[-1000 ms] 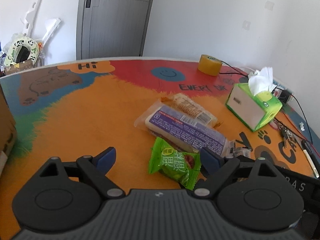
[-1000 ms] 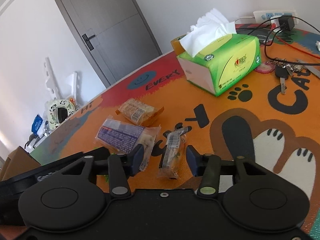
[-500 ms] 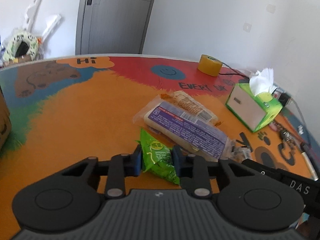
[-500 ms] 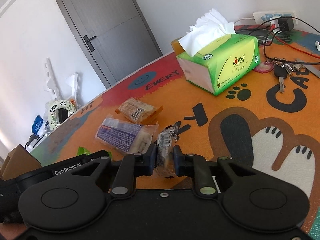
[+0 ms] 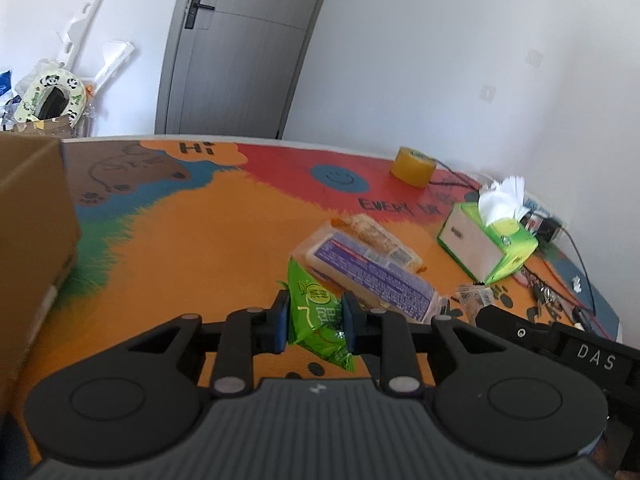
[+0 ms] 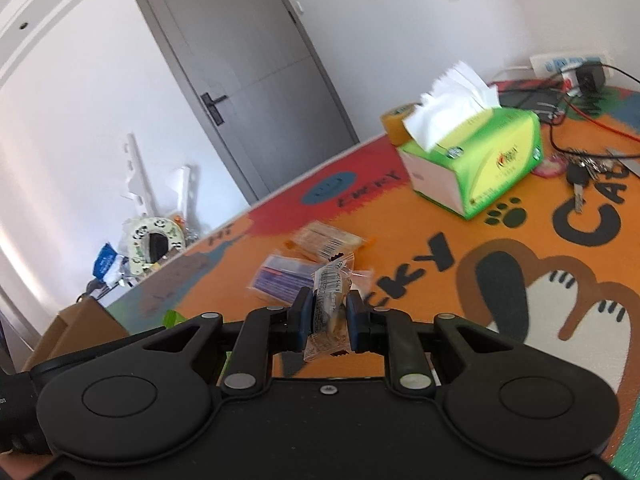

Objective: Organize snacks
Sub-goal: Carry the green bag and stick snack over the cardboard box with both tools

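Two grippers worked over a wide table [image 5: 208, 240] whose printed mat was mostly orange. At the left edge of the left view stood a cardboard box [image 5: 32, 216], probably where the snacks belonged, though its opening was not shown. Across the table sat a green tissue box [image 6: 476, 164], with a yellow tape roll [image 5: 414, 166] beyond it and keys [image 6: 580, 172] and cables to the right.

Still lying flat on the mat were a long purple-label pack [image 5: 372, 276] and, touching its far side, a tan biscuit pack [image 5: 376, 232].

Smaller were the two held snacks. The left gripper [image 5: 315, 322] had its jaws drawn nearly together on a green packet [image 5: 316, 312], pads pressing both sides of it, having just finished closing; the packet looked raised off the mat, upper end tilted toward the purple pack. The right gripper [image 6: 328, 320] was pinched just as narrow on a clear wrapped bar [image 6: 328, 300], which stood roughly upright between the pads, clear of the table.

Both wrappers looked slick and crinkly, and each was held across its middle with a loose end hanging below. A quick swing toward the box could let either slide out, most likely the green one, which bulged around the pads. The grippers also sat near each other, so crossing paths risked a knock. A harder squeeze might crush the bar's contents.
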Motion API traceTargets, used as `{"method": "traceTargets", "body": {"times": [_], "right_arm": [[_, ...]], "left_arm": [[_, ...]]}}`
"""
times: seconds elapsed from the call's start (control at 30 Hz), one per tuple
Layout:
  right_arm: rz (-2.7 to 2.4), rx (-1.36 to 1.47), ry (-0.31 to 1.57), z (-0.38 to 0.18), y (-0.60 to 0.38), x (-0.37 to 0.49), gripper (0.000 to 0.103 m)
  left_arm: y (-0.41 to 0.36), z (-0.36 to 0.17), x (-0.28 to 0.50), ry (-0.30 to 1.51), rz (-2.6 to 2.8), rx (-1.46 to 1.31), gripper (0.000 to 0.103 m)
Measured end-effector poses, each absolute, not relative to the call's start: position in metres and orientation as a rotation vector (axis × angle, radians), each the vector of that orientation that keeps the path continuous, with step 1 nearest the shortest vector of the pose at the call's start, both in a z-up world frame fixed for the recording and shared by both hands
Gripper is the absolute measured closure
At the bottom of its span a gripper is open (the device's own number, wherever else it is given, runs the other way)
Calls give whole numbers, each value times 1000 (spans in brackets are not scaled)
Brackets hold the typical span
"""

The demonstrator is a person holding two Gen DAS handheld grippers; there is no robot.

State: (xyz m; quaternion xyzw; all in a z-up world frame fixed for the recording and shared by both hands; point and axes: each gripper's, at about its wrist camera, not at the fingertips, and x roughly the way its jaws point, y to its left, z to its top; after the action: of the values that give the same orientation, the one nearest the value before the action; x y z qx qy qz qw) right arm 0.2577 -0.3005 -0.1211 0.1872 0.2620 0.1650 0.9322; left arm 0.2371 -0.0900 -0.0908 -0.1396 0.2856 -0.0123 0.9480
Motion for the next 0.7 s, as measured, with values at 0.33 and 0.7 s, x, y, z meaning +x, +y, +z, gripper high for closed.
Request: {"method": "traceTargets", "body": {"times": [0.33,0.7], "right_arm": [[396,367,496,-100,-279,241,83],[498,342,450,-74,-246,224,83]], "left_arm": [[-61,-64,205,516,3,-317,78],[-28,-37,173,439,39,-328,78]]}}
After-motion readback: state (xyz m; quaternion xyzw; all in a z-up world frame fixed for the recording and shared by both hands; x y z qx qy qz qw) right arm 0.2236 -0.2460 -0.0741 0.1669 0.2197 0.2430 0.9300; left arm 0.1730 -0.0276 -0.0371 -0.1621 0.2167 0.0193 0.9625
